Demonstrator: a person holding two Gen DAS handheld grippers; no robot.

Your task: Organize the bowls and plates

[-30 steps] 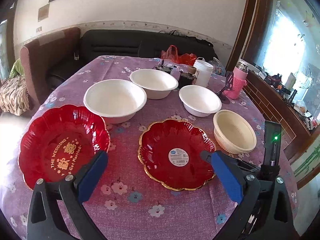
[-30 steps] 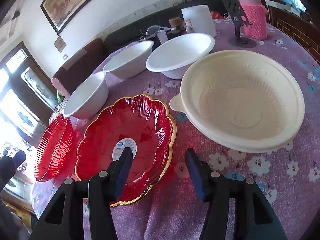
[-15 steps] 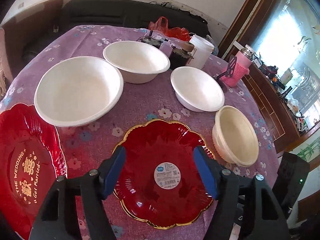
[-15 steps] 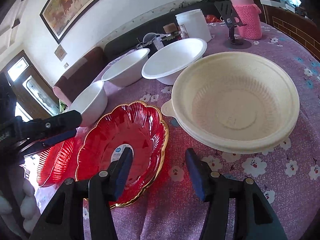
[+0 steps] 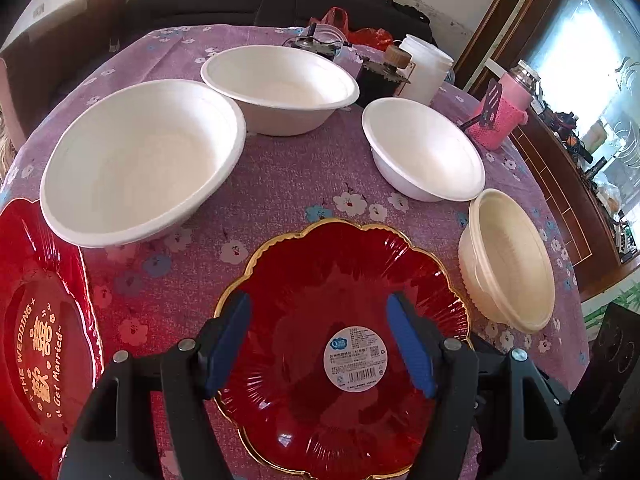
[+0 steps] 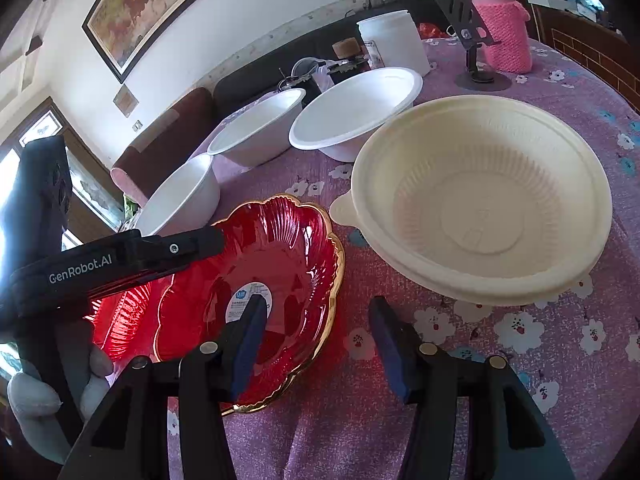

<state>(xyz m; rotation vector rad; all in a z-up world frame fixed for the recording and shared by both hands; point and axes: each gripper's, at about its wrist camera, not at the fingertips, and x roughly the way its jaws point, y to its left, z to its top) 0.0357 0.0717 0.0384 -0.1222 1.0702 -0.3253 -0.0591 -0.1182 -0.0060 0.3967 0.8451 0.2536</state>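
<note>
The gold-rimmed red plate (image 5: 344, 344) lies flat on the bench (image 5: 280, 184), face up and round, so it has no long axis to speak of; its white sticker (image 5: 355, 360) sits at the centre. The left hand-held gripper (image 5: 320, 344) hangs just above the plate with its blue pads spread – nothing is pinched between them. The right hand-held gripper (image 6: 316, 340) is also spread, one pad over the plate's near edge, the other over bare cloth beside it. Whether that pad touches the rim I cannot tell. Behind the plate stand three white bowls (image 5: 136, 160); a cream bowl (image 5: 508, 260) is just to its right. A second red plate (image 5: 44, 340), left of the first, is cut off by the frame edge.
</note>
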